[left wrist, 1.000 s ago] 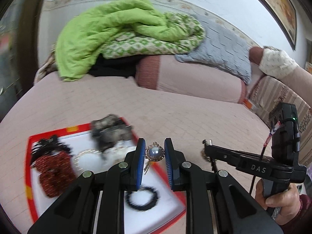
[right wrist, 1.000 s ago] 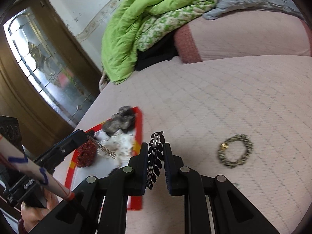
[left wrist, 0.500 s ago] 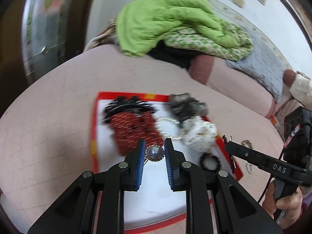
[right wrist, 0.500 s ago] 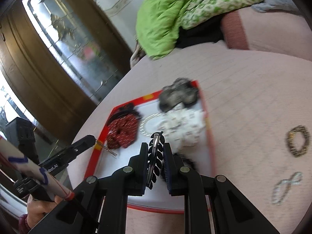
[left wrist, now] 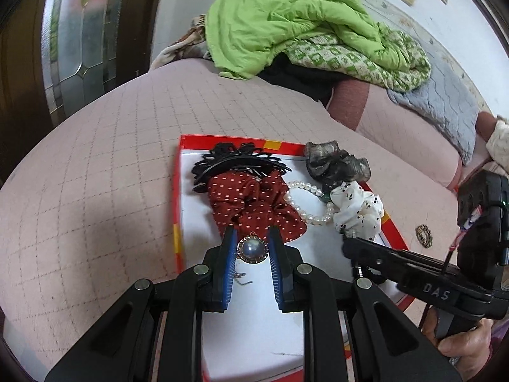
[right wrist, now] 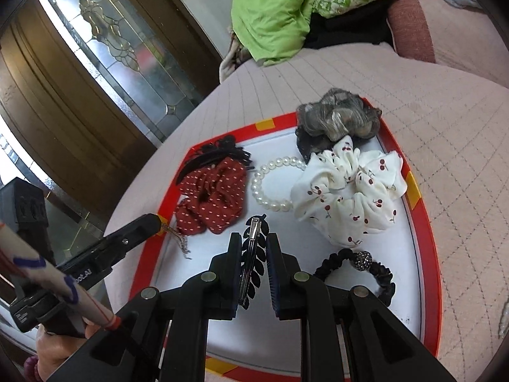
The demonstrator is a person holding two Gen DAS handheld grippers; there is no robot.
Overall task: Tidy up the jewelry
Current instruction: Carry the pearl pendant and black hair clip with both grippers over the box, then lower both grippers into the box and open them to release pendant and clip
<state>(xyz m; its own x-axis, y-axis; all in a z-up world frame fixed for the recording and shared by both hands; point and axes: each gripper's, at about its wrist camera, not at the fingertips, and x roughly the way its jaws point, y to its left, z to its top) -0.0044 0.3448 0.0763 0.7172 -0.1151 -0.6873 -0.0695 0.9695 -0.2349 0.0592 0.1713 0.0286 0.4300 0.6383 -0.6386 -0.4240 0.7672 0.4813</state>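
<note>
Tools (left wrist: 253,248) (right wrist: 253,248) tilted down over tray (right wrist: 426,254)

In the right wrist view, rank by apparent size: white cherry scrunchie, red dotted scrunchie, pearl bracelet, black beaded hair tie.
1. white cherry scrunchie
2. red dotted scrunchie
3. black beaded hair tie and pearl bracelet: look alike; the hair tie lies nearer the camera, the bracelet is partly hidden, so unranked.

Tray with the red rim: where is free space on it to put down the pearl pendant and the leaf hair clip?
The tray is bare near its front edge and left rim, below the red dotted scrunchie. The far half is crowded: white cherry scrunchie, pearl bracelet, grey scrunchie.
</note>
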